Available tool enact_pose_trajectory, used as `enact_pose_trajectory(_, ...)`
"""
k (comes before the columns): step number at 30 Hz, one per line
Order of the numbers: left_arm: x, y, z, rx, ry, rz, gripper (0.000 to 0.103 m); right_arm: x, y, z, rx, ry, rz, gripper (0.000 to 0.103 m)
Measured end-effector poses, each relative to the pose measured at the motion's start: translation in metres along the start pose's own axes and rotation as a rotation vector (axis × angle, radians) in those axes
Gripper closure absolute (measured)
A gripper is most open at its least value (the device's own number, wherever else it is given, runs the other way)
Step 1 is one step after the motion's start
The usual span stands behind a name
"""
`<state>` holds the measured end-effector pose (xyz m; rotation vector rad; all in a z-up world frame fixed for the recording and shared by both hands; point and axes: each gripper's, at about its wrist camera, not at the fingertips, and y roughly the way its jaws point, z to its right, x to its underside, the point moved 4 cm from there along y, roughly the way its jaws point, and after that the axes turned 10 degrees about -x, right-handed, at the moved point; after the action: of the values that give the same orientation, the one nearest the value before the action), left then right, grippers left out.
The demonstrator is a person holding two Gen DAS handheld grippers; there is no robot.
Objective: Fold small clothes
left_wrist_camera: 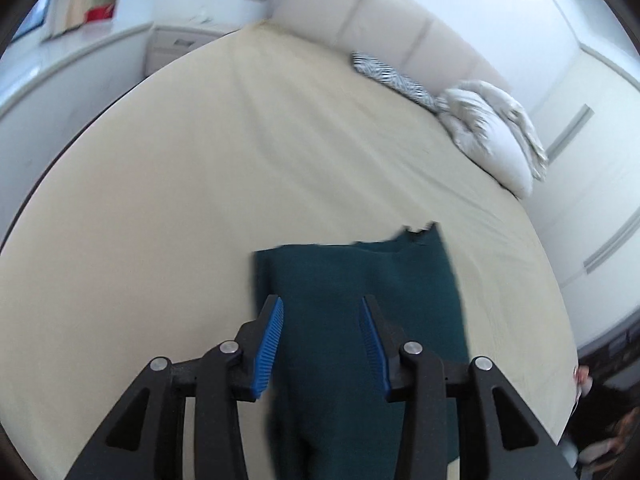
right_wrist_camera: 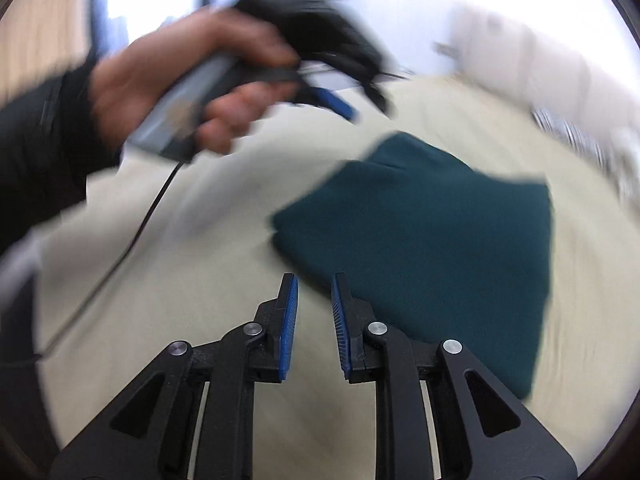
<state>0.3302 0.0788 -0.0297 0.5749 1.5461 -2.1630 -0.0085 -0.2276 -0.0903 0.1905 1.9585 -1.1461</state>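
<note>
Motion blur smears the person's hand [right_wrist_camera: 192, 80] and the left hand-held gripper [right_wrist_camera: 340, 106] it carries, while the green garment [left_wrist_camera: 360, 320] runs off the left wrist view's bottom edge.

You have one dark green folded garment [left_wrist_camera: 360, 320] on one bed [left_wrist_camera: 160, 200], two pillows, and two hand-held grippers.

The folded garment [left_wrist_camera: 360, 280] in front of me is a plain dark teal, lying on a pale cream bed sheet [left_wrist_camera: 180, 200]. My left gripper [left_wrist_camera: 322, 344] and my right gripper [right_wrist_camera: 314, 320] are both black with ribbed bright blue pads [left_wrist_camera: 270, 348]. By the beige headboard [left_wrist_camera: 380, 20] lies a black-and-white zebra-patterned cushion [left_wrist_camera: 392, 78] and an off-white pillow [left_wrist_camera: 492, 136]. My left hand [right_wrist_camera: 180, 80] comes out of a black sleeve [right_wrist_camera: 40, 152] and grips a grey handle [right_wrist_camera: 188, 100].
</note>
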Motion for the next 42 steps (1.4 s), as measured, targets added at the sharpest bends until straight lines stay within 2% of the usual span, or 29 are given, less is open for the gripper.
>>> enact_pose_trajectory(3, 0.008, 0.004, 0.04, -0.004, 0.097, 0.011, 0.059, 0.001, -0.031, 0.068, 0.004, 0.284, 0.088, 0.086)
enact_pose_trajectory(6, 0.029, 0.035, 0.061, -0.058, 0.165, -0.027, 0.059, 0.007, -0.05, 0.131, -0.074, 0.56, 0.161, 0.086)
enact_pose_trajectory(8, 0.045, 0.058, 0.054, -0.137, 0.181, -0.057, 0.059, 0.003, -0.052, 0.156, -0.129, 0.626, 0.199, 0.086)
enact_pose_trajectory(9, 0.05, 0.067, 0.047, -0.15, 0.174, -0.062, 0.063, 0.002, -0.05, 0.163, -0.141, 0.642, 0.202, 0.086)
enact_pose_trajectory(11, 0.053, 0.073, 0.035, -0.146, 0.164, -0.024, 0.074, -0.002, -0.038, 0.18, -0.154, 0.682, 0.196, 0.086)
enact_pose_trajectory(12, 0.053, 0.072, 0.033, -0.145, 0.17, -0.019, 0.076, -0.004, -0.029, 0.185, -0.188, 0.7, 0.189, 0.086)
enact_pose_trajectory(15, 0.053, 0.073, 0.032, -0.157, 0.205, -0.009, 0.078, 0.006, 0.013, 0.196, -0.239, 0.779, 0.096, 0.086)
enact_pose_trajectory(16, 0.054, 0.074, 0.031, -0.161, 0.223, 0.002, 0.078, 0.007, 0.026, 0.203, -0.25, 0.804, 0.089, 0.086)
enact_pose_trajectory(18, 0.057, 0.075, 0.024, -0.143, 0.229, 0.028, 0.078, 0.009, 0.037, 0.21, -0.29, 0.816, 0.133, 0.086)
enact_pose_trajectory(20, 0.056, 0.076, 0.015, -0.087, 0.193, 0.037, 0.078, 0.013, 0.037, 0.211, -0.307, 0.829, 0.139, 0.086)
enact_pose_trajectory(23, 0.058, 0.077, 0.005, -0.014, 0.151, 0.027, 0.081, 0.006, 0.032, 0.21, -0.287, 0.802, 0.044, 0.086)
enact_pose_trajectory(24, 0.058, 0.077, 0.002, 0.01, 0.134, 0.023, 0.083, -0.003, 0.023, 0.21, -0.283, 0.785, 0.035, 0.086)
enact_pose_trajectory(27, 0.06, 0.075, -0.009, 0.063, 0.082, 0.021, 0.085, -0.042, 0.002, 0.222, -0.292, 0.76, 0.11, 0.086)
enact_pose_trajectory(29, 0.061, 0.076, -0.01, 0.072, 0.07, 0.028, 0.085, -0.064, 0.01, 0.234, -0.319, 0.773, 0.12, 0.086)
enact_pose_trajectory(31, 0.062, 0.076, -0.008, 0.071, 0.067, 0.036, 0.086, -0.088, 0.029, 0.243, -0.346, 0.795, 0.089, 0.086)
enact_pose_trajectory(33, 0.064, 0.075, -0.009, 0.084, 0.039, 0.046, 0.086, -0.098, 0.065, 0.266, -0.294, 0.874, 0.024, 0.086)
enact_pose_trajectory(35, 0.066, 0.072, -0.014, 0.088, 0.019, 0.055, 0.087, -0.095, 0.098, 0.285, -0.233, 0.917, -0.044, 0.086)
enact_pose_trajectory(37, 0.066, 0.073, -0.012, 0.084, 0.023, 0.063, 0.087, -0.09, 0.118, 0.303, -0.176, 0.955, -0.04, 0.103)
enact_pose_trajectory(40, 0.062, 0.077, -0.015, 0.106, 0.006, 0.056, 0.088, -0.085, 0.132, 0.32, -0.135, 0.937, 0.019, 0.103)
enact_pose_trajectory(42, 0.059, 0.08, -0.02, 0.145, -0.025, 0.041, 0.089, -0.089, 0.13, 0.319, -0.128, 0.909, 0.008, 0.103)
